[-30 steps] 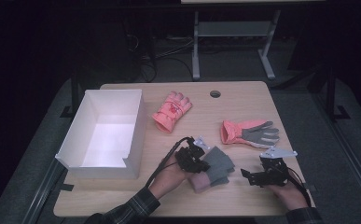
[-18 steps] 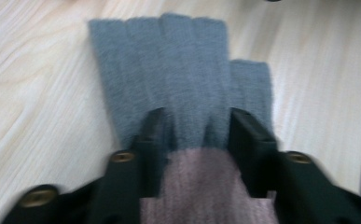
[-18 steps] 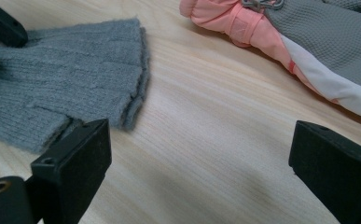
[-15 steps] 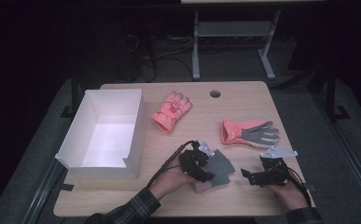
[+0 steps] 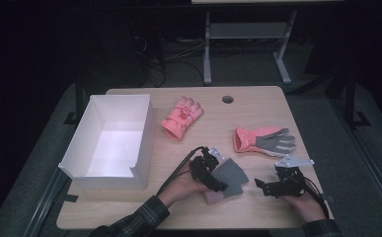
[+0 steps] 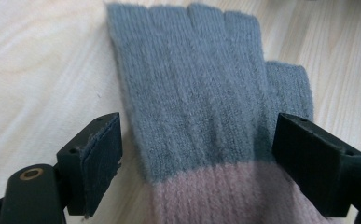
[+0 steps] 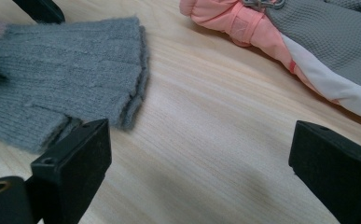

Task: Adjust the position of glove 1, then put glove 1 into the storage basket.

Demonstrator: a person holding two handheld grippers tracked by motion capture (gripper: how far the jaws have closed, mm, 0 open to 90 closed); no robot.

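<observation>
1. The knitted glove, grey with a pink cuff, lies flat on the table directly ahead of the left gripper, its cuff end toward the gripper and its short fingers pointing away.
2. The left gripper's jaws stand wide apart, one on each side of the glove near where grey meets pink. Neither jaw presses the knit, so nothing is held.
3. The right gripper is also spread wide over bare wood. The glove's finger end lies just ahead and to its left; a pink and grey ski glove lies ahead and to its right.
4. Handling, as a judgement: the knit looks soft, light and limp. It should fold and droop when lifted and will not hold its shape. It is not fragile, and its fuzzy surface should grip well against the jaw pads.
5. Where to take hold: the ribbed pink cuff looks the thickest part and lies nearest the left gripper, so pinching there seems best. The jaws would need to bunch the fabric from both edges, since the glove lies flat on the table.
6. In the high view, a second pink glove and a white box sit beyond and to the left of the left gripper.
</observation>
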